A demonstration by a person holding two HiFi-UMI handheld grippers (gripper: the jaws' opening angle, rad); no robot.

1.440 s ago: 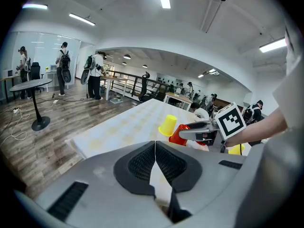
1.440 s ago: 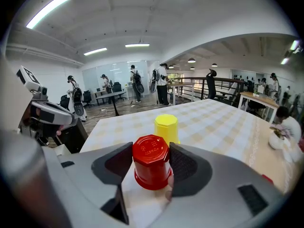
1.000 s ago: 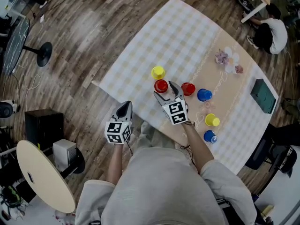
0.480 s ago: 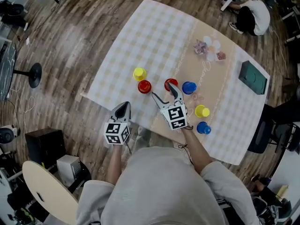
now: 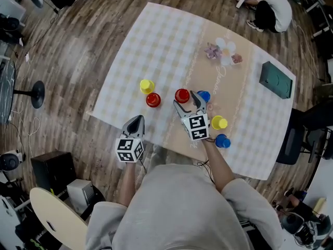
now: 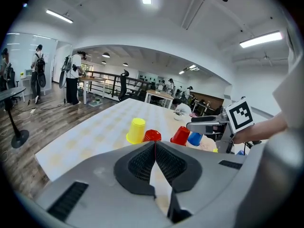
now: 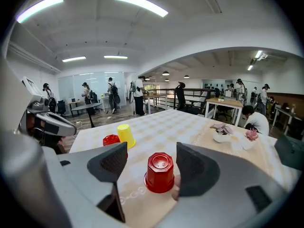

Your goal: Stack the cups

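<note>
Open-plan office with a plank floor. A table (image 5: 166, 40) under a checked cloth carries six upturned cups. Toward the edge nearest the person, a yellow cup (image 5: 146, 86) stands just beside a red cup (image 5: 153, 100). The right gripper (image 5: 184, 100), jaws apart, brackets a second red cup (image 5: 182, 95) without touching it. A blue cup (image 5: 204, 96) crowds its outer jaw. A second yellow cup (image 5: 219, 123) and second blue cup (image 5: 222, 141) flank the forearm. The left gripper (image 6: 154, 146), jaws pressed together on nothing, hangs off that edge.
</note>
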